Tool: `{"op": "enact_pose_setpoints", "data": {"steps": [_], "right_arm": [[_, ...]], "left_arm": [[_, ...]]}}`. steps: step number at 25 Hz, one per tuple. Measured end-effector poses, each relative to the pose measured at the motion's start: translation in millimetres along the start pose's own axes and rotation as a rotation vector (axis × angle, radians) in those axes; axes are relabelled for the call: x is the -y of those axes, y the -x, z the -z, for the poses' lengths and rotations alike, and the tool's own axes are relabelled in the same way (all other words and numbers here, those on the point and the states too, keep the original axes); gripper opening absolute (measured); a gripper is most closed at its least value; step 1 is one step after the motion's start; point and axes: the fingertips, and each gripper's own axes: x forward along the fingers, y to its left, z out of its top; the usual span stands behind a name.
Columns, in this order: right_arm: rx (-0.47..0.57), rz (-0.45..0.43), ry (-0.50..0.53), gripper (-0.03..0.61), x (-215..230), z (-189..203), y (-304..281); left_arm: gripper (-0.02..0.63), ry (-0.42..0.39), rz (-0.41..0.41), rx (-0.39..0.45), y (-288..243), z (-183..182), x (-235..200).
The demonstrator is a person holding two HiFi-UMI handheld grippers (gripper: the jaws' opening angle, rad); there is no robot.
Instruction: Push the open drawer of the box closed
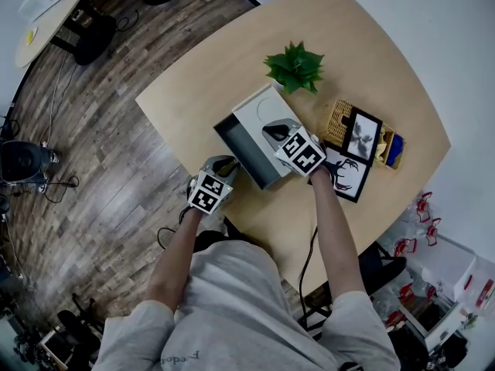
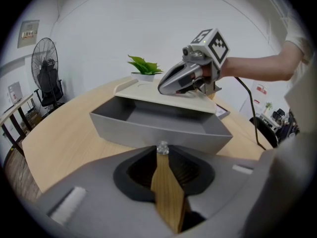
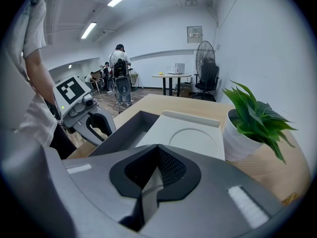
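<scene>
Sitting just ahead of clenched L tool, open drawer; R tool clenched atop box.

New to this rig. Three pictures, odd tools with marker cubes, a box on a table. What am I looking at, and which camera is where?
There is no robot here. A person holds a two-jaw gripper in each hand, and the marker cubes are part of those. The top-down picture comes from a camera on the person's head. The other two come from cameras riding on each gripper, looking along its jaws.

On the wooden table stand a white box with its grey drawer pulled out, a potted plant, a wicker basket and two picture frames.

The left gripper is shut, with its tips right at the drawer's small clear knob. The right gripper is shut on nothing, over the box top.
</scene>
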Motion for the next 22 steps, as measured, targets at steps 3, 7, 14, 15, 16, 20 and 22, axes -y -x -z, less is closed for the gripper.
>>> {"op": "enact_pose_setpoints", "data": {"steps": [3, 7, 14, 15, 16, 20, 22], "right_arm": [[-0.008, -0.005, -0.01, 0.002, -3, 1, 1], [-0.009, -0.007, -0.008, 0.002, -2, 2, 0], [0.0, -0.007, -0.017, 0.002, -4, 4, -2], [-0.001, -0.008, -0.018, 0.002, -5, 4, -2], [-0.002, -0.008, -0.018, 0.002, -5, 4, -2], [-0.002, -0.006, -0.015, 0.002, -5, 4, -2], [-0.002, -0.004, -0.01, 0.002, -5, 4, -1]], "left_arm": [[0.129, -0.006, 0.006, 0.002, -3, -4, 1], [0.129, -0.008, 0.01, -0.004, -7, -6, 2], [0.129, -0.012, 0.01, 0.008, -11, -12, 2], [0.129, -0.012, 0.01, 0.009, -11, -13, 2], [0.129, -0.012, 0.009, 0.009, -12, -14, 2], [0.129, -0.013, 0.007, 0.012, -15, -17, 1], [0.129, -0.015, 0.008, 0.012, -16, -18, 1]]}}
